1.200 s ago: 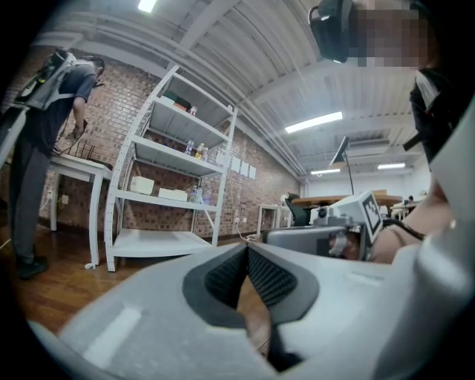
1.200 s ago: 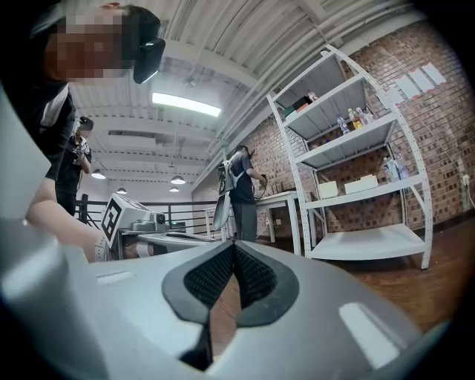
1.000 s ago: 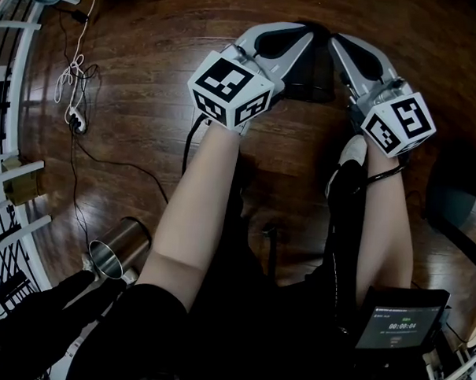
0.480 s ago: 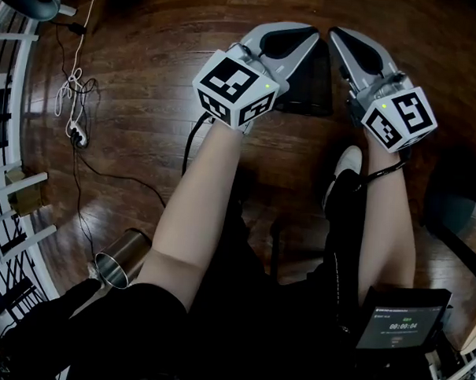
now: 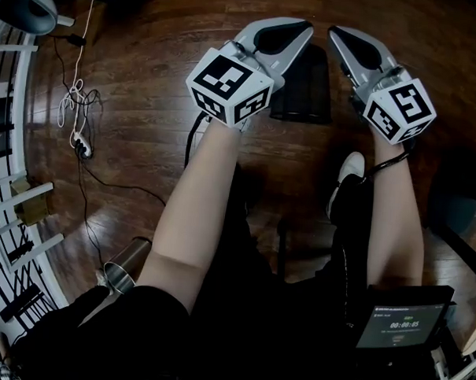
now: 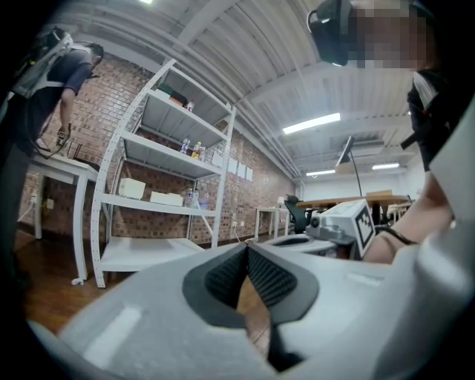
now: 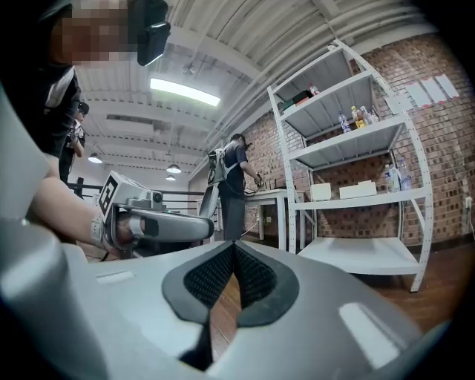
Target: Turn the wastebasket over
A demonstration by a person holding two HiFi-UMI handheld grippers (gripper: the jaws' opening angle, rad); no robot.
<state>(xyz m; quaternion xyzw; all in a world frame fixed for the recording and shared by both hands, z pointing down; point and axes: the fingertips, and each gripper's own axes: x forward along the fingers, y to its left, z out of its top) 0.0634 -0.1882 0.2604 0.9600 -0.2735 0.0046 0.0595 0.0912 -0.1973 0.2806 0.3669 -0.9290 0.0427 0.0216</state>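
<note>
One dark rectangular mesh wastebasket (image 5: 304, 90)

Grey left gripper (image 5: 305, 26) and right gripper (image 5: 335, 31), black ribbed pads (image 6: 223, 278), black-and-white marker cubes (image 5: 229, 88), black clothing (image 5: 241, 303), white shoe (image 5: 351, 168)

The wastebasket (image 5: 307, 92) sits on the wooden floor (image 5: 165, 56), closely flanked by the left gripper (image 5: 302, 27) and the right gripper (image 5: 337, 32), each with its jaws together. Bare floor opens beyond the wastebasket and to its left. Farther left, loose cables (image 5: 74, 111) trail across the boards, and white shelving (image 5: 17, 203) lines that edge. A steel cup (image 5: 124, 265) stands beside the person's leg. A dark seat (image 5: 458, 207) closes in the right side.
</note>
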